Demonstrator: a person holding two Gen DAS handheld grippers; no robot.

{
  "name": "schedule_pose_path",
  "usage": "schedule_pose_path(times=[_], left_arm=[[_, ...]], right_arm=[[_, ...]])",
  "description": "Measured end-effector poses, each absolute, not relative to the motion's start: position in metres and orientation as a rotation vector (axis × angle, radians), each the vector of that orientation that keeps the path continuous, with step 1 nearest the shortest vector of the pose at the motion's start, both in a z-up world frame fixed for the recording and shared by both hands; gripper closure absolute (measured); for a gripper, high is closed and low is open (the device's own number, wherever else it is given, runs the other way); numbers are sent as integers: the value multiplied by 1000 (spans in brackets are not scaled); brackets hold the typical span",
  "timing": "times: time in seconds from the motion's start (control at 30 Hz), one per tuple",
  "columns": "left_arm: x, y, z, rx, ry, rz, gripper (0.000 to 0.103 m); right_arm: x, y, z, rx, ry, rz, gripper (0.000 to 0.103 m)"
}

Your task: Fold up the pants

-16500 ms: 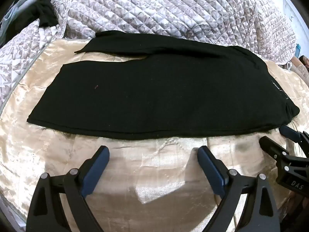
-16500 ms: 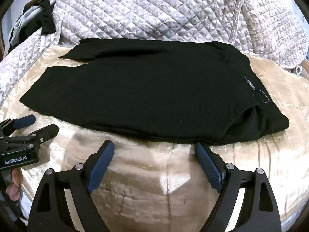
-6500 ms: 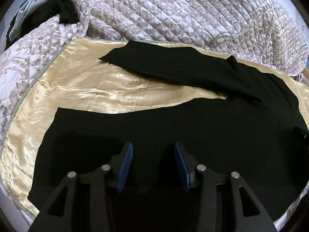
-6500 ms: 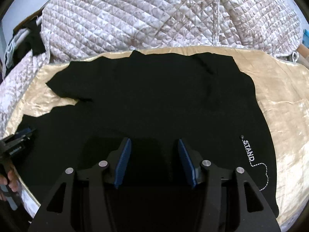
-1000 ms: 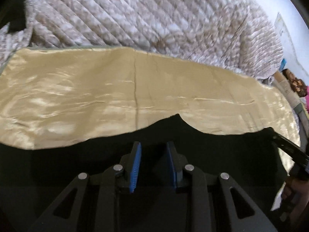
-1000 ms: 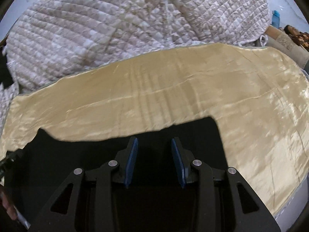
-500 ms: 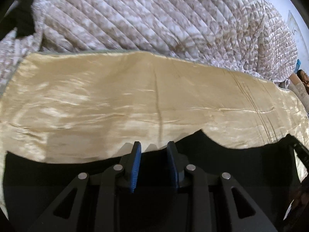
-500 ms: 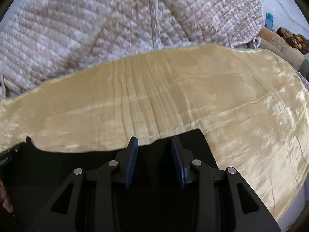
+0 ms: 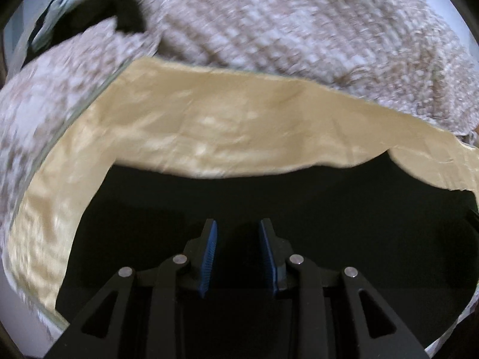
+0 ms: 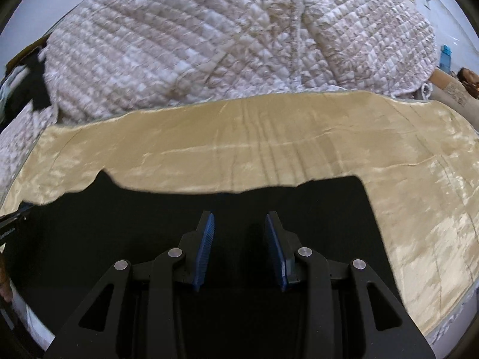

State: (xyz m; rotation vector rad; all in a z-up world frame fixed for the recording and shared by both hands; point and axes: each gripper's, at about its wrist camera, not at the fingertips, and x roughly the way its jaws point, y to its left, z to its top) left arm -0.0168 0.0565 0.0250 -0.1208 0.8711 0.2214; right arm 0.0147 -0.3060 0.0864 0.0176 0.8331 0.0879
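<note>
The black pants (image 9: 269, 197) fill the lower half of the left wrist view and lie over the golden satin sheet (image 9: 239, 119). My left gripper (image 9: 238, 233) is narrowly closed on a fold of the pants fabric. In the right wrist view the pants (image 10: 209, 209) show a straight far edge and a square right corner. My right gripper (image 10: 239, 227) is also pinched on the black fabric. The left gripper's body (image 10: 12, 224) shows at the left edge of the right wrist view.
A quilted white-and-beige blanket (image 10: 239, 45) is heaped behind the sheet. Dark clothes (image 9: 89, 9) lie at the far left on the quilt. The golden sheet (image 10: 419, 209) extends to the right of the pants. A blue bottle (image 10: 445, 56) stands far right.
Both grippers have drawn the pants toward the near edge over the last second. The left view has swung left, now blurred, showing the sheet's left border and the dark clothes.
</note>
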Motion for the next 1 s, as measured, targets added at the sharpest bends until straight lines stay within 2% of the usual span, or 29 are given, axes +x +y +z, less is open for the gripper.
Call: schedule_pose_path(times=[0.13, 0.23, 0.53, 0.6, 0.83, 1.0], left_arm=[[-22, 62, 17, -106, 842, 217, 66], [-20, 64, 16, -109, 828, 229, 65], [-44, 81, 29, -87, 797, 347, 65], [-49, 88, 25, -96, 805, 374, 64], [-46, 93, 19, -105, 804, 375, 52], [-46, 87, 22, -121, 792, 340, 51]], right_arm=[[9, -299, 73, -1, 880, 119, 67], [12, -298, 68, -23, 882, 110, 61], [-2, -284, 84, -58, 804, 188, 60], [-4, -276, 84, -78, 804, 220, 56], [5, -273, 70, -78, 862, 190, 55], [5, -277, 72, -65, 848, 159, 55]])
